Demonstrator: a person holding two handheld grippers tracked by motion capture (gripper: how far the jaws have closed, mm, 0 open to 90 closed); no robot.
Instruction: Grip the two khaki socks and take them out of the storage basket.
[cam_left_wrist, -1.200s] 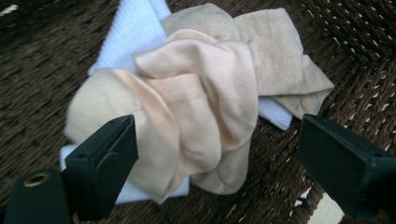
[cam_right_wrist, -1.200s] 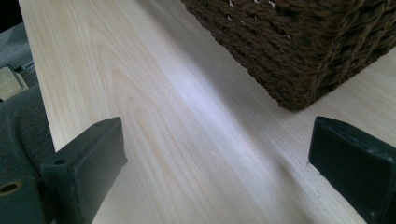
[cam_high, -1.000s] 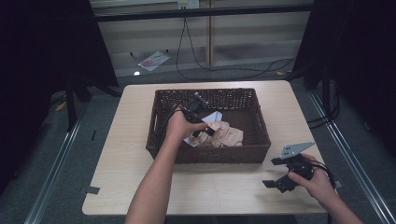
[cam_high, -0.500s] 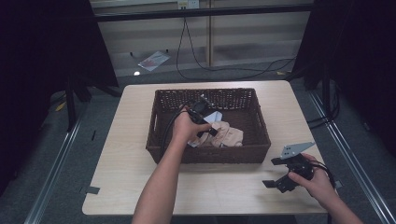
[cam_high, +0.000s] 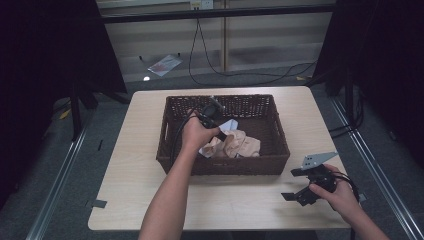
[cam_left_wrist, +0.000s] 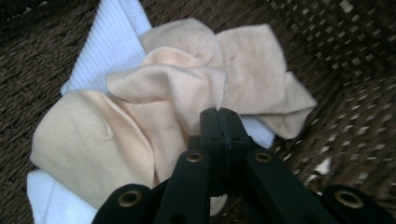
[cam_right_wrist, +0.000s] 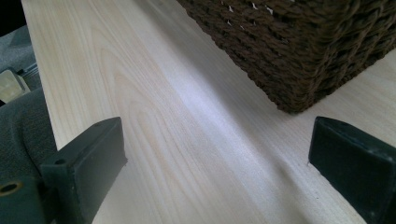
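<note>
Basket (cam_high: 175, 160) unmoved on the worktop (cam_high: 135, 185); the left tool (cam_left_wrist: 219, 114) has drifted slightly toward the basket's middle since a second ago. Its jaws are pressed together on a fold of the beige cloth (cam_left_wrist: 168, 88), which lies crumpled over white cloth (cam_left_wrist: 109, 46) inside the basket. The right tool (cam_right_wrist: 217, 158) rests unchanged by the near right corner, jaws wide apart, holding nothing. No writing readable anywhere. The left hand (cam_high: 196, 134) hides its tool's tips from above.
</note>
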